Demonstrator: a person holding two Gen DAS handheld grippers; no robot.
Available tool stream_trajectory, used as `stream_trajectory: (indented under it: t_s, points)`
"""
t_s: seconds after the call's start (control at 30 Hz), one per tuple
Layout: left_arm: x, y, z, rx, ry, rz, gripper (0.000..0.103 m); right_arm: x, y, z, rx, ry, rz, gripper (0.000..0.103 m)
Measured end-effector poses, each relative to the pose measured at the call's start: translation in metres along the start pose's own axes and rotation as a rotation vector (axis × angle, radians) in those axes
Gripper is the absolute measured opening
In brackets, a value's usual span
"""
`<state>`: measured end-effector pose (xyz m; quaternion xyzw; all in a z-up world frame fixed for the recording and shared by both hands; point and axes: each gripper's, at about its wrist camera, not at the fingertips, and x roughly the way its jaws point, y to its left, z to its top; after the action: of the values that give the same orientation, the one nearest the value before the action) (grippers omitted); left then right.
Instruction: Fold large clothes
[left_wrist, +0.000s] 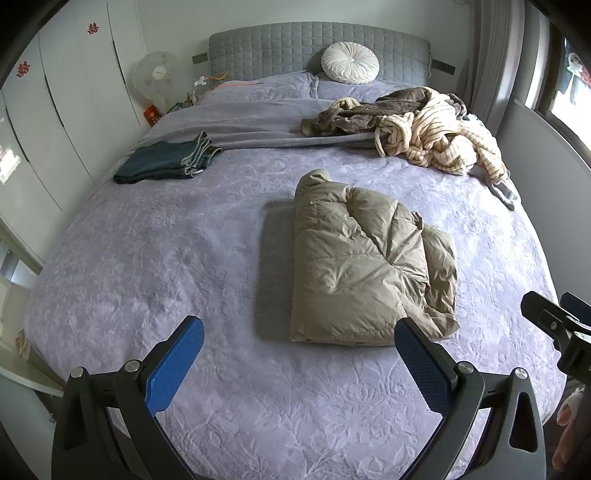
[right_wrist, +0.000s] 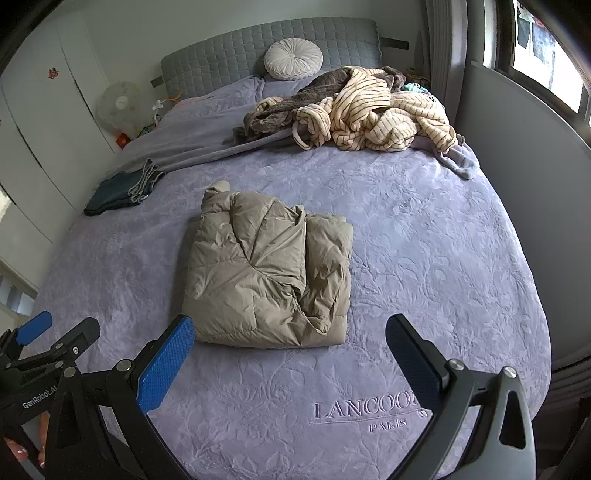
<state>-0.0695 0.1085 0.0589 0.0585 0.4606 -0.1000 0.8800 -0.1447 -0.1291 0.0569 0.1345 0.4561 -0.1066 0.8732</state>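
A khaki puffer jacket (left_wrist: 365, 266) (right_wrist: 269, 273) lies folded into a compact bundle in the middle of the lilac bedspread (left_wrist: 147, 258) (right_wrist: 424, 240). My left gripper (left_wrist: 301, 332) hovers open just in front of the jacket's near edge, nothing between its blue pads. My right gripper (right_wrist: 291, 328) is also open, held above the bed's front edge just short of the jacket. Each gripper shows at the edge of the other's view: the right gripper (left_wrist: 554, 325) and the left gripper (right_wrist: 55, 332).
A heap of striped cream and brown robes (left_wrist: 424, 129) (right_wrist: 362, 114) lies at the back right. Folded dark jeans (left_wrist: 166, 162) (right_wrist: 122, 188) sit at the back left. A round white cushion (left_wrist: 350, 62) leans on the grey headboard (left_wrist: 258, 51). Wardrobes stand left, a window right.
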Motion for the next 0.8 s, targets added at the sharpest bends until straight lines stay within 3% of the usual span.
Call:
stream_trajectory:
  t_s: [0.8]
  points:
    - [0.0013, 0.0008, 0.0017, -0.002, 0.001, 0.0, 0.103, 0.0, 0.0005, 0.0003, 0.002, 0.001, -0.001, 0.103]
